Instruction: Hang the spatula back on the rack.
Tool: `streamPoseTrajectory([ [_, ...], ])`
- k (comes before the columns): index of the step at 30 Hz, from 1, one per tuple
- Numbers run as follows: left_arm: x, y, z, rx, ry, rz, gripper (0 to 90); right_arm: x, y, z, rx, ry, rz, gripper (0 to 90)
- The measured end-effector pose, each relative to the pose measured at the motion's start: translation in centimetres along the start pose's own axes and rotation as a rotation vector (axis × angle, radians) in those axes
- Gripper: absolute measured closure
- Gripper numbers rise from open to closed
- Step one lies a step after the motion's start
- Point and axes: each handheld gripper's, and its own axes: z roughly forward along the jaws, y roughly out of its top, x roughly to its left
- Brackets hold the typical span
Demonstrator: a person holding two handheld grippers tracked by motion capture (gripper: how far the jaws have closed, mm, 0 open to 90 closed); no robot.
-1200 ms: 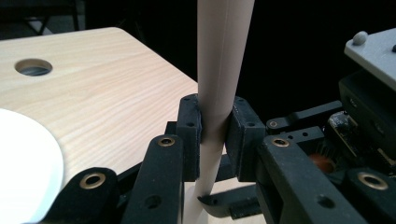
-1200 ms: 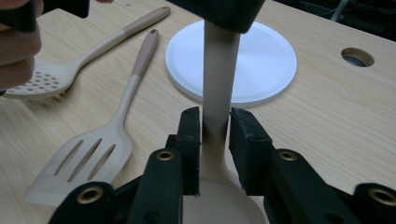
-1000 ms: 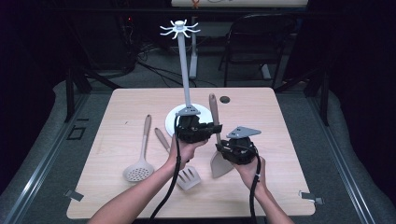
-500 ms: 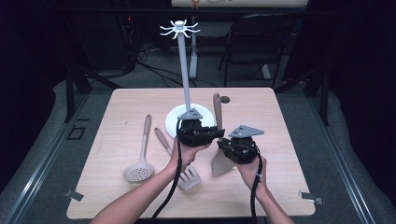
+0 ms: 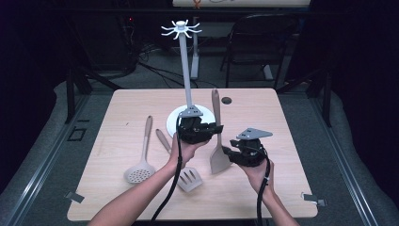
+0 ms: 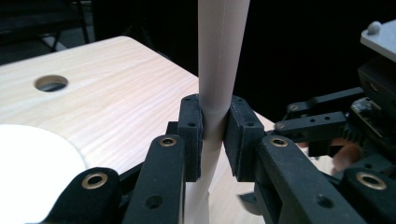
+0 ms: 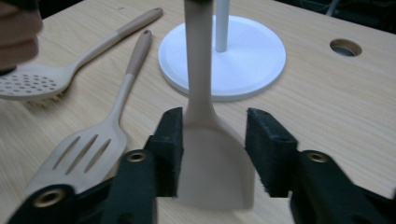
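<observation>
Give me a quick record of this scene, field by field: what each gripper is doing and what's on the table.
Left gripper: shut on the spatula handle, holding it upright
Right gripper: jaws have just been opening, either side of the spatula blade
Rack: white stand, hooks bare
Lying on the table: slotted turner, skimmer

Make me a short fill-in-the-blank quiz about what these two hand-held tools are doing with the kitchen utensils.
1. The left gripper is shut on the solid spatula's ____.
2. The right gripper's jaws stand open around the spatula's ____.
3. The hanging stand rests on a round ____ base.
4. The utensil full of small holes is the ____.

Missing words: handle; blade; white; skimmer
</observation>
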Motion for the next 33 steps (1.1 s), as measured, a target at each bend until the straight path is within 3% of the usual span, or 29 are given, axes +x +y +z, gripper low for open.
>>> streamPoseTrajectory([
  [7,0.7,1.0,-0.7,-0.007,0.034,0.029,77.7,-1.1,-1.1,-0.6,0.073,-0.018,0.041,28.2],
  [11,1.2,1.5,-1.1,-0.008,0.053,0.04,77.7,-1.6,-1.3,-0.8,0.09,-0.009,0.06,19.3],
  [18,1.8,2.3,-1.3,-0.012,0.07,0.05,77.7,-1.9,-1.7,-0.5,0.116,-0.001,0.072,13.4],
  [24,2.4,2.8,-1.4,-0.01,0.076,0.058,77.7,-1.8,-1.8,0.0,0.155,0.021,0.05,5.2],
  [33,3.1,4.1,-1.9,-0.01,0.102,0.075,77.6,-1.8,-1.9,0.3,0.169,0.034,0.028,3.3],
])
